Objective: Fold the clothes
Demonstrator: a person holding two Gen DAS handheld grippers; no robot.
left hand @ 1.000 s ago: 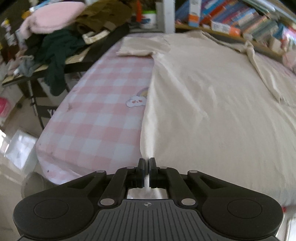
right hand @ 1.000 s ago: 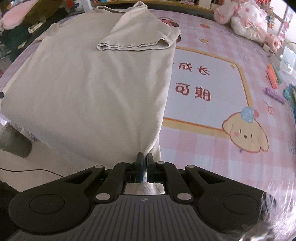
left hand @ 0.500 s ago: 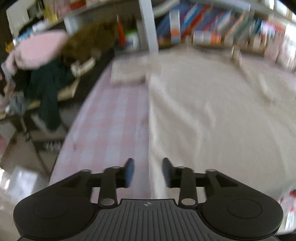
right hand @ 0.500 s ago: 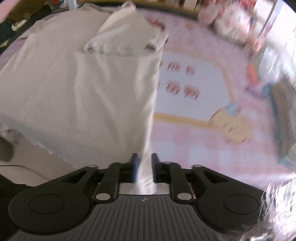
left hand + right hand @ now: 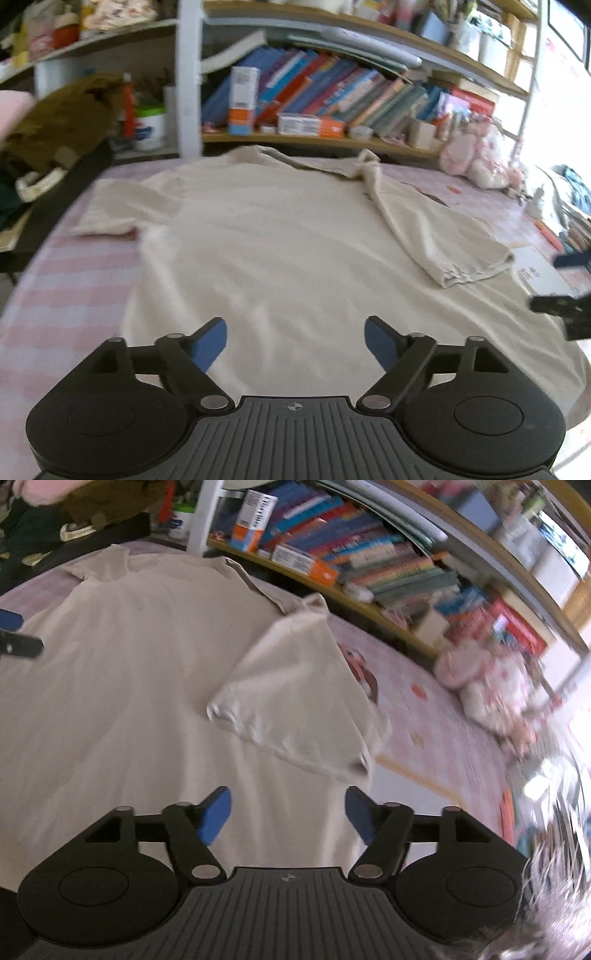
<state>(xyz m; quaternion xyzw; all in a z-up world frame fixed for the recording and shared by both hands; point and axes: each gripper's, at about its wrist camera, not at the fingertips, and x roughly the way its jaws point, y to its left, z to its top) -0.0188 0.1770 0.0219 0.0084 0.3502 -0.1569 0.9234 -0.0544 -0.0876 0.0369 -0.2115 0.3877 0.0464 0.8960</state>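
A cream short-sleeved shirt (image 5: 280, 236) lies spread flat on the pink checked bed cover (image 5: 55, 295). Its right sleeve (image 5: 299, 701) is folded inward over the body; the left sleeve (image 5: 110, 214) lies out flat. My left gripper (image 5: 295, 341) hovers over the shirt's lower part, jaws opening wide, nothing between them. My right gripper (image 5: 288, 819) hangs above the shirt's right edge, jaws also opening, with only cloth below them. The right gripper's fingertips (image 5: 565, 291) show at the right edge of the left wrist view.
Bookshelves (image 5: 332, 96) packed with books stand behind the bed. A pile of dark and brown clothes (image 5: 55, 125) sits at the left. Pink plush toys (image 5: 491, 686) lie on the bed's far right. A printed mat (image 5: 424, 786) covers the bed beside the shirt.
Both grippers were shut on the shirt's hem; they let go, opened wide and swung up and inward, so the views now face the shelves.
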